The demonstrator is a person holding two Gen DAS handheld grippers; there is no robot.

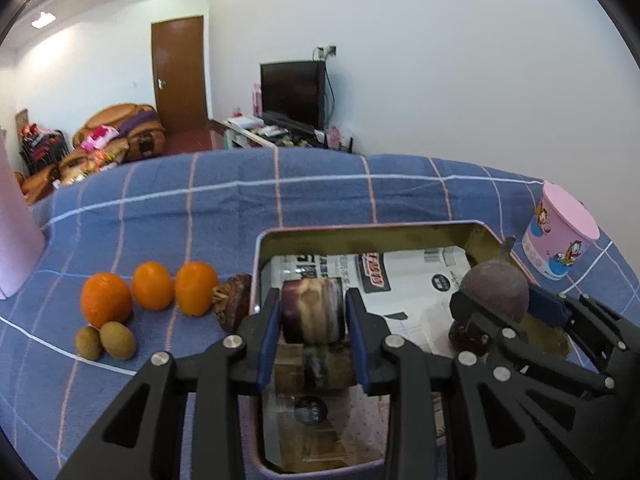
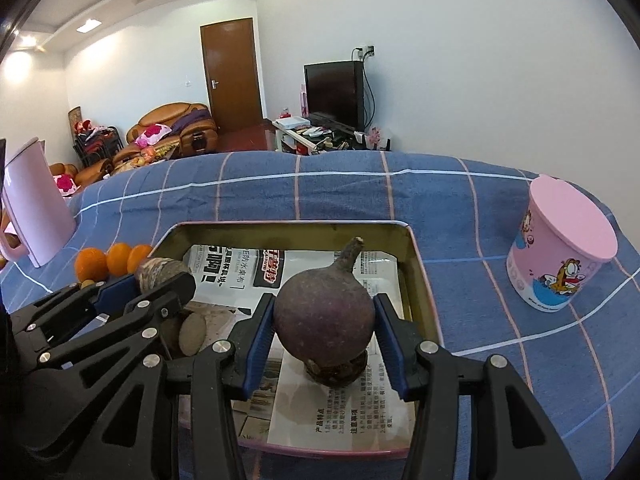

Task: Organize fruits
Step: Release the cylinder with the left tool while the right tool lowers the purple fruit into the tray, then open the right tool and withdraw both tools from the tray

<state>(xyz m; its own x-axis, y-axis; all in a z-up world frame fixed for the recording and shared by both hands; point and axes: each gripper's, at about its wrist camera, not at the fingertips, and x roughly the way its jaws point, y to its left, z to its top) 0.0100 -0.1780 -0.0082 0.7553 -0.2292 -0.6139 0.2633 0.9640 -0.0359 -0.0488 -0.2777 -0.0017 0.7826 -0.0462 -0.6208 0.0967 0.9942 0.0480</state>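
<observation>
My left gripper [image 1: 312, 320] is shut on a short purple-and-cream cane piece [image 1: 312, 312], held over the left half of a pink-rimmed tin tray [image 1: 360, 229] lined with printed paper. Another cane piece [image 1: 320, 368] lies in the tray just beneath it. My right gripper [image 2: 324, 328] is shut on a round dark purple fruit [image 2: 324, 312] with its stem pointing up, over the tray's right half [image 2: 280, 223]. A smaller dark fruit [image 2: 336, 372] sits right under it. Left of the tray lie three oranges [image 1: 154, 286], two kiwis [image 1: 116, 340] and a brown fruit [image 1: 236, 300].
A blue checked cloth [image 1: 320, 192] covers the table. A pink lidded cup with a cartoon cat [image 2: 560, 248] stands right of the tray. A pink jug [image 2: 36, 208] stands at the far left. Beyond the table edge are a sofa, a door and a television.
</observation>
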